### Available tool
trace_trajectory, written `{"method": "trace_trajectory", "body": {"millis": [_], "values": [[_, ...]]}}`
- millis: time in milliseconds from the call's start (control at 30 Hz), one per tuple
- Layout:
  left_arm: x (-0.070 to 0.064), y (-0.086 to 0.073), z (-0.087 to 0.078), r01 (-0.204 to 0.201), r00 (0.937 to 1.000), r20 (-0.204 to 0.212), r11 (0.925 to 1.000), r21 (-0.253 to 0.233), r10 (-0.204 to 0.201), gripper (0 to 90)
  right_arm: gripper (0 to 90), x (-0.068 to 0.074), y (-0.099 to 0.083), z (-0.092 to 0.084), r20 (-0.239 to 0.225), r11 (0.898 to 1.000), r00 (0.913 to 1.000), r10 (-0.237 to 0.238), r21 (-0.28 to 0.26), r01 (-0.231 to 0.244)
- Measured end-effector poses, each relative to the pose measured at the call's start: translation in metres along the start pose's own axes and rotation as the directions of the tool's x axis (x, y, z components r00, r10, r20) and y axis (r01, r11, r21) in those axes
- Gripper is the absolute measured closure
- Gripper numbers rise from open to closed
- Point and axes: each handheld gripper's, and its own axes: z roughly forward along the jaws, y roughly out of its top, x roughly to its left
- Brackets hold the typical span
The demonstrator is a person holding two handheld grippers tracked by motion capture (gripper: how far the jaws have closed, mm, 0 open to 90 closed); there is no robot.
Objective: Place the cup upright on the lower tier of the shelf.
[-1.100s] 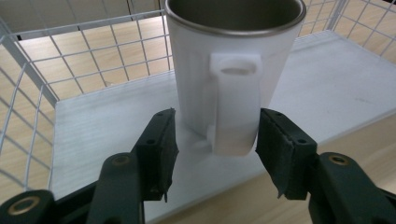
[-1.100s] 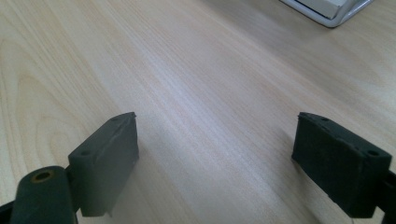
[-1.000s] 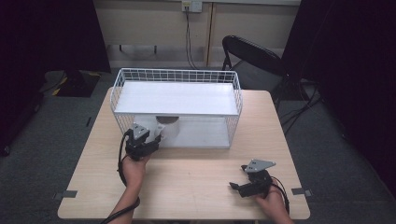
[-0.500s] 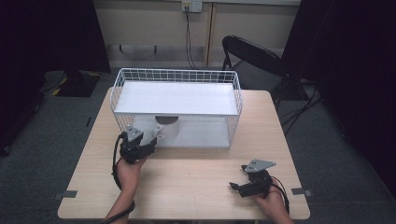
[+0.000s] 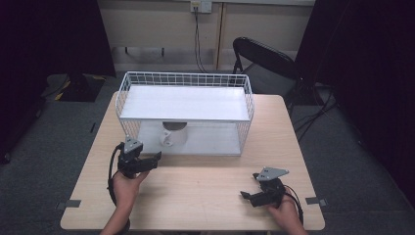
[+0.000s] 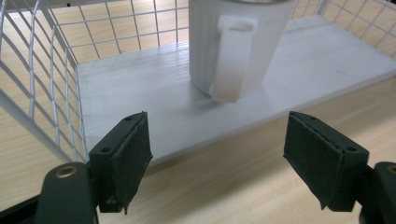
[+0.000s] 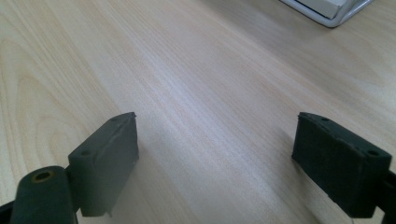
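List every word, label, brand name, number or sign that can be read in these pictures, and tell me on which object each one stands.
None: no readable text in any view.
The white mug has a plain side and handle.
The white wire shelf rack carries no label.
The wooden table bears no mark.
The wall outlet is too small to show any lettering.

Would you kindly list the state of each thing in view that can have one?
Mug: upright on the rack's lower shelf, handle towards the left gripper, free of it.
Left gripper: open, jaws just been opening, nothing between them.
Right gripper: open, empty, above bare table.
Wire rack: upright, top shelf bare.
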Motion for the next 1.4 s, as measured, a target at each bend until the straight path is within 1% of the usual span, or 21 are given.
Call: {"method": "trace_trajectory", "body": {"millis": [67,200,267,300,433,467,500,533,567,633,733,867,933,967,1067,1100,1267,1300,1333,1367,1400], "values": [[0.000,-0.004,-0.005,-0.007,0.9999,0.012,1.0000,0.000,0.007,22.4,13.4,0.000,0.000,0.000,0.000,1.000,1.0000,0.000,0.000,0.000],[0.002,-0.008,-0.010,-0.004,0.9997,0.026,1.0000,0.009,0.004,21.8,13.4,0.000,0.000,0.000,0.000,1.000,1.0000,0.000,0.000,0.000],[0.003,-0.010,-0.012,-0.006,0.9993,0.036,1.0000,0.007,0.006,21.4,13.4,0.000,0.000,0.000,0.000,1.000,1.0000,0.000,0.000,0.000],[0.003,-0.011,-0.013,0.001,0.9993,0.039,1.0000,0.002,-0.001,21.3,13.4,0.000,0.000,0.000,0.000,1.000,1.0000,0.000,0.000,0.000],[0.005,-0.014,-0.018,-0.006,0.9987,0.050,0.9999,0.009,0.005,19.9,13.4,0.000,0.000,0.000,0.000,1.000,1.0000,0.000,0.000,0.000],[0.005,-0.014,-0.018,-0.006,0.9987,0.050,0.9999,0.009,0.005,19.9,13.4,0.000,0.000,0.000,0.000,1.000,1.0000,0.000,0.000,0.000],[0.007,-0.016,-0.021,-0.015,0.9989,0.044,0.9998,0.011,0.014,19.8,13.4,0.000,0.000,0.000,0.000,1.000,1.0000,0.000,0.000,0.000],[0.008,-0.016,-0.022,-0.012,0.9987,0.049,0.9998,0.016,0.011,19.8,13.4,0.000,0.000,0.000,0.000,1.000,1.0000,0.000,0.000,0.000],[0.008,-0.017,-0.023,-0.007,0.9990,0.044,0.9998,0.019,0.006,19.7,13.4,0.000,0.000,0.000,0.000,1.000,1.0000,0.000,0.000,0.000],[0.010,-0.018,-0.025,-0.006,0.9991,0.043,0.9999,0.016,0.005,19.0,13.4,0.000,0.000,0.000,0.000,1.000,1.0000,0.000,0.000,0.000],[0.012,-0.019,-0.027,-0.013,0.9991,0.041,0.9997,0.021,0.012,18.2,13.4,0.000,0.000,0.000,0.000,1.000,1.0000,0.000,0.000,0.000],[0.014,-0.022,-0.031,-0.019,0.9982,0.057,0.9997,0.015,0.019,16.6,13.4,0.000,0.000,0.000,0.000,1.000,1.0000,0.000,0.000,0.000],[0.015,-0.022,-0.031,-0.021,0.9982,0.057,0.9997,0.015,0.020,16.2,13.4,0.000,0.000,0.000,0.000,1.000,1.0000,0.000,0.000,0.000],[0.015,-0.023,-0.034,-0.034,0.9978,0.057,0.9993,0.012,0.034,16.2,13.4,0.000,0.000,0.000,0.000,1.000,1.0000,0.000,0.000,0.000],[0.017,-0.026,-0.036,-0.028,0.9976,0.064,0.9995,0.012,0.027,15.8,13.4,0.000,0.000,0.000,0.000,1.000,1.0000,0.000,0.000,0.000],[0.018,-0.027,-0.037,-0.038,0.9973,0.064,0.9990,0.022,0.037,15.9,13.4,0.000,0.000,0.000,0.000,1.000,1.0000,0.000,0.000,0.000],[0.021,-0.032,-0.039,-0.032,0.9974,0.065,0.9992,0.022,0.031,16.0,13.4,0.000,0.000,0.000,0.000,1.000,1.0000,0.000,0.000,0.000],[0.023,-0.034,-0.040,-0.033,0.9963,0.081,0.9991,0.027,0.030,15.9,13.4,0.000,0.000,0.000,0.000,1.000,1.0000,0.000,0.000,0.000],[0.023,-0.034,-0.040,-0.033,0.9963,0.081,0.9991,0.027,0.030,15.9,13.4,0.000,0.000,0.000,0.000,1.000,1.0000,0.000,0.000,0.000],[0.024,-0.036,-0.041,-0.044,0.9961,0.078,0.9985,0.032,0.041,16.0,13.4,0.000,0.000,0.000,0.000,1.000,1.0000,0.000,0.000,0.000],[0.024,-0.036,-0.041,-0.044,0.9961,0.078,0.9985,0.032,0.041,16.0,13.4,0.000,0.000,0.000,0.000,1.000,1.0000,0.000,0.000,0.000]]}}
